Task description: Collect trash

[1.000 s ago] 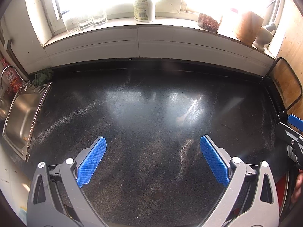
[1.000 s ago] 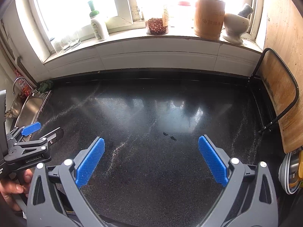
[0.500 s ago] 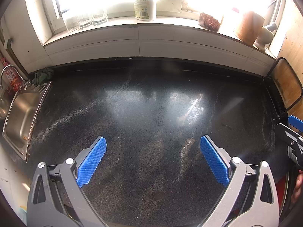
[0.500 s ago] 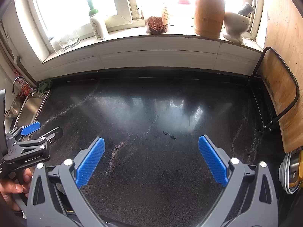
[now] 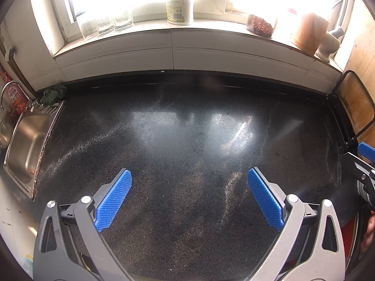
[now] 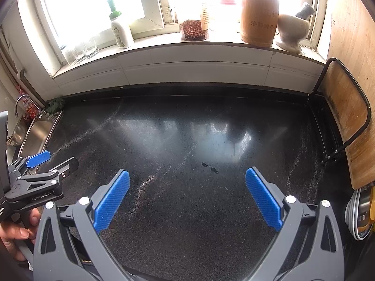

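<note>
Two small dark scraps [image 6: 211, 167] on the black speckled counter [image 6: 187, 222], lying close together just ahead of the right gripper [image 6: 187, 185] and between its blue pads [image 6: 263, 200]; too small to say what they are. Nothing matching them plainly visible in the left wrist view, only faint marks and glare on the stone. Right gripper low over the counter, jaws wide apart, nothing between them. Left gripper [image 5: 189, 182] likewise low, jaws spread wide, gripping nothing; seen from the right camera at the left edge, partly cut off, a hand [image 6: 16, 231] wrapped round its handle.

Steel sink [image 5: 25, 145] at far left, only part in frame, a tap [image 5: 7, 93] and a green rag [image 5: 52, 93] at its back corner. Windowsill washed out by daylight: white bottle [image 6: 120, 31], clear glasses [image 6: 82, 49], jar of something reddish [image 6: 193, 30], wooden holder [image 6: 259, 20] with its contents lost in glare, stone mortar and pestle [image 6: 293, 30]. Cutting board [image 6: 346, 126] in a black wire rack on the right. Stacked dishes [image 6: 358, 215] at the lower right edge, mostly cut off.
</note>
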`<state>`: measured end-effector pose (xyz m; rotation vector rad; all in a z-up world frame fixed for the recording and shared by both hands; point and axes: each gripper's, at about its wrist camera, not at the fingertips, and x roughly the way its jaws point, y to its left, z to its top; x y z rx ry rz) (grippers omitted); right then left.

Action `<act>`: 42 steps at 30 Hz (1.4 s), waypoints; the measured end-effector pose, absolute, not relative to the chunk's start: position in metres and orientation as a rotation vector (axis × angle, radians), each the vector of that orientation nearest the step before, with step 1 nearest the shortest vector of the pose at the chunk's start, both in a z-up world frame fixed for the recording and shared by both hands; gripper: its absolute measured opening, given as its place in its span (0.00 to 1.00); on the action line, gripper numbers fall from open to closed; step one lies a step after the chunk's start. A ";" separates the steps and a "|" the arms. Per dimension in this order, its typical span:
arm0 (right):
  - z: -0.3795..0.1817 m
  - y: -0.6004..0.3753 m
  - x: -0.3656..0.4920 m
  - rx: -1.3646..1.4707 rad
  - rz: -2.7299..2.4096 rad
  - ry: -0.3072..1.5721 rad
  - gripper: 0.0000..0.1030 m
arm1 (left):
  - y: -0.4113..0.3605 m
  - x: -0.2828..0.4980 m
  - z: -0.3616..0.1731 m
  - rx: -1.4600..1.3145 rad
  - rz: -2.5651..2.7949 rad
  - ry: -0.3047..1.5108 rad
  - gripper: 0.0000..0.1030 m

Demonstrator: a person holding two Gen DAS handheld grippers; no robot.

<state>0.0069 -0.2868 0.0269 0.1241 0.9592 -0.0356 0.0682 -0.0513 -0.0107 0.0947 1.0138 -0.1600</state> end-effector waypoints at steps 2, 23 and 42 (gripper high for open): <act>0.027 -0.287 0.007 0.124 -0.035 0.959 0.93 | -0.052 0.068 -0.010 0.098 -0.159 1.010 0.94; 0.027 -0.287 0.008 0.125 -0.035 0.962 0.93 | -0.052 0.070 -0.011 0.093 -0.158 1.025 0.94; 0.024 -0.291 0.005 0.141 -0.041 0.966 0.93 | -0.053 0.072 -0.011 0.096 -0.159 1.027 0.94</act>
